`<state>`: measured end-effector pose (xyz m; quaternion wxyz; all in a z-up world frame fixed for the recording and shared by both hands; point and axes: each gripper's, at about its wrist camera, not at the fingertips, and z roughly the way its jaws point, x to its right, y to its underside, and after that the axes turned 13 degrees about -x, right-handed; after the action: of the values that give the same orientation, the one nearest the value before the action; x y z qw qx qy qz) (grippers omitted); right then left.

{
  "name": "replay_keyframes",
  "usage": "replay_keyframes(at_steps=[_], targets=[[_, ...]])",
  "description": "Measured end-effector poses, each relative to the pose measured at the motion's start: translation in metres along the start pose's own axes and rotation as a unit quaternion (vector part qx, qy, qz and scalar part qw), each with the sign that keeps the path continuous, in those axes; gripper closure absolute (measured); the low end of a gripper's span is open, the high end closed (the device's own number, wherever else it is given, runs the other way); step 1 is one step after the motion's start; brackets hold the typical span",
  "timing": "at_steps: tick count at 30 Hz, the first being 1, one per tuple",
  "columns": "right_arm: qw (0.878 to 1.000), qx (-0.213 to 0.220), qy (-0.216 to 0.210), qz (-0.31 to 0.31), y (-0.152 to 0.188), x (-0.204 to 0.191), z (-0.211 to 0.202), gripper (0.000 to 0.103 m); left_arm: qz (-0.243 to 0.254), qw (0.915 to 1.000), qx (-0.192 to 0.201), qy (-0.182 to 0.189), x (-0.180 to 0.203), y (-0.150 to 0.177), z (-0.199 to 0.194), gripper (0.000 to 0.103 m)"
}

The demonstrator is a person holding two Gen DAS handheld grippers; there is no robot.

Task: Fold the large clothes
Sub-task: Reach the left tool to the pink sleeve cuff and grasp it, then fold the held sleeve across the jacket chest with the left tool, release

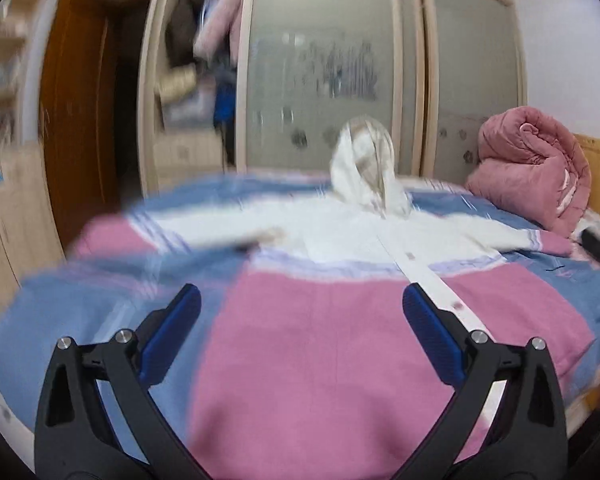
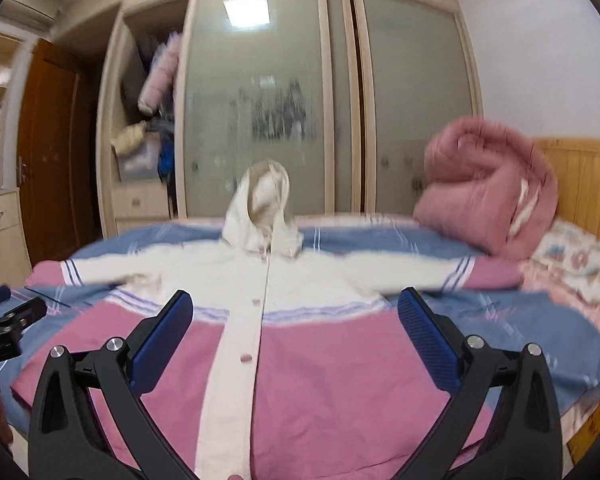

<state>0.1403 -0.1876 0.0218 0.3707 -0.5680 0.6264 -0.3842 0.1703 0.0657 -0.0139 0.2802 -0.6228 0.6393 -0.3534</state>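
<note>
Hooded jacket (image 2: 300,360): pink lower body, white chest and sleeves, white button placket down the centre. Laid flat and face up on the bed (image 2: 520,320), sleeves spread toward 9 and 3 o'clock, hood (image 2: 264,208) standing up at 12 o'clock in the right wrist view. Bed cover: blue with pale stripes. Rolled pink quilt (image 2: 484,188): on the bed at 2 o'clock, before a wooden headboard (image 2: 580,184). Wardrobe (image 2: 340,100): frosted sliding doors beyond the bed, open compartment of clothes at 10 o'clock. Left claw (image 1: 300,308): spread wide, holding nothing, hovering over the jacket's pink hem area. Right claw (image 2: 296,312): likewise wide apart, empty, above the placket. Both views motion-blurred.
</note>
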Motion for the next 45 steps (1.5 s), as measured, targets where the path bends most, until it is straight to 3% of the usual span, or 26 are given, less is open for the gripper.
replay_keyframes(at_steps=[2,5,8,11,15,17,19,20,21,24,26,29,35,37,41,45], targets=[[1.0,-0.009,0.004,0.004,0.004,0.001,0.013,0.001,0.003,0.9998,-0.013,0.018,0.001,-0.003,0.004,0.002],[0.997,-0.066,-0.029,0.018,0.0,-0.002,0.036,0.001,0.004,0.9999,-0.005,0.009,-0.015,-0.009,0.008,0.002],[0.994,-0.082,-0.071,0.018,-0.007,-0.014,0.043,0.001,-0.062,0.9976,-0.02,0.022,-0.055,-0.013,0.019,0.002],[0.993,-0.078,-0.09,0.022,-0.013,-0.023,0.041,0.001,-0.167,0.9819,-0.031,0.083,-0.118,-0.016,0.032,0.002],[0.991,-0.066,-0.115,0.037,-0.013,-0.035,0.029,0.001,-0.269,0.9521,-0.023,0.142,-0.203,-0.035,0.056,0.002],[0.992,-0.057,-0.113,0.025,-0.011,-0.041,0.028,0.001,-0.296,0.9346,-0.02,0.196,-0.25,-0.047,0.074,0.002],[0.992,-0.063,-0.11,0.016,-0.005,-0.05,0.031,0.001,-0.334,0.9211,-0.014,0.199,-0.289,-0.052,0.087,0.002],[0.991,-0.068,-0.113,0.013,-0.004,-0.052,0.033,0.001,-0.367,0.9082,-0.01,0.2,-0.312,-0.049,0.094,0.003],[0.99,-0.074,-0.116,0.005,0.0,-0.057,0.035,0.001,-0.413,0.8835,-0.005,0.222,-0.34,-0.042,0.105,0.003],[0.991,-0.078,-0.108,-0.024,0.007,-0.066,0.035,0.001,-0.493,0.8333,-0.009,0.25,-0.396,-0.026,0.137,0.003],[0.991,-0.072,-0.102,-0.044,0.013,-0.07,0.033,0.001,-0.515,0.819,-0.007,0.253,-0.416,-0.02,0.152,0.008],[0.991,-0.067,-0.085,-0.081,0.03,-0.074,0.032,0.001,-0.516,0.8196,-0.001,0.25,-0.432,-0.026,0.169,0.009],[0.986,-0.075,-0.081,-0.125,0.054,-0.081,0.032,0.001,-0.512,0.8358,0.001,0.198,-0.446,-0.044,0.175,0.015],[0.985,-0.076,-0.086,-0.125,0.055,-0.082,0.032,0.001,-0.509,0.8454,-0.024,0.161,-0.447,-0.05,0.179,0.015],[0.987,-0.065,-0.108,-0.105,0.046,-0.079,0.025,0.001,-0.521,0.8406,-0.095,0.112,-0.449,-0.047,0.203,0.025],[0.988,-0.061,-0.123,-0.076,0.036,-0.069,0.021,0.001,-0.536,0.8336,-0.088,0.102,-0.453,-0.049,0.213,0.034]])
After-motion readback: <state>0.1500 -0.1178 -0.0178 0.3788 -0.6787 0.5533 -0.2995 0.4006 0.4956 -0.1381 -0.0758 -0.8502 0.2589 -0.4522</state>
